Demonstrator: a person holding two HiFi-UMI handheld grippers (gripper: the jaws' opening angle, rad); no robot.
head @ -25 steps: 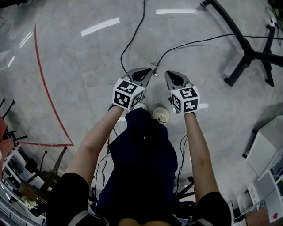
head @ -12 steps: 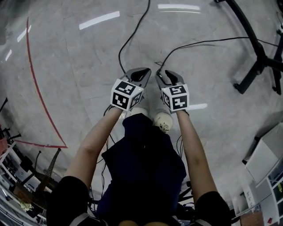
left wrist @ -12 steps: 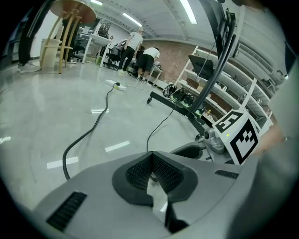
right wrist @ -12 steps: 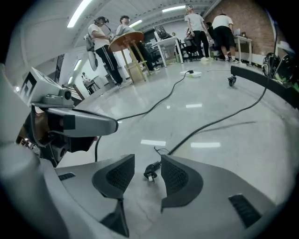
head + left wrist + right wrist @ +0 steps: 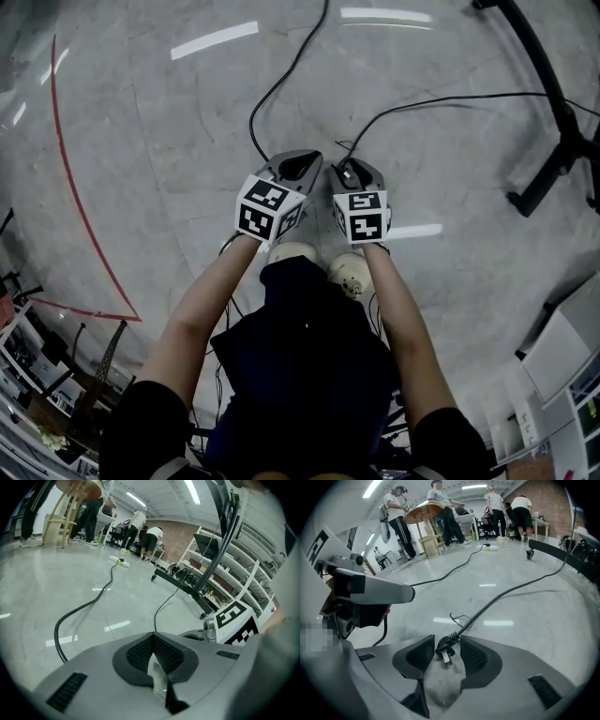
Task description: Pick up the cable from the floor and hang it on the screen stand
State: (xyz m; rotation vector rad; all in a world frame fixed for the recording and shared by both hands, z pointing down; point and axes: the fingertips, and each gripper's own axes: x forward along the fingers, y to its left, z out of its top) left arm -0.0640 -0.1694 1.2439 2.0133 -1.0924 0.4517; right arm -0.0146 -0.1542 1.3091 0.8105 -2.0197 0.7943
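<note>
The black cable (image 5: 502, 599) lies slack on the grey floor (image 5: 525, 620), pronged plug (image 5: 443, 649) nearest, cord trailing towards the black screen stand (image 5: 551, 94).

The marbled floor (image 5: 169, 122) is gleaming, smooth and glossy. The black cable (image 5: 508, 591) is looking matt and rubbery, its plug (image 5: 444, 650) showing dull metal prongs. The stool (image 5: 425, 524) is showing bare wood. The left gripper (image 5: 153, 637) is wearing matt grey plastic with ribbed dark pads (image 5: 136, 652).
</note>
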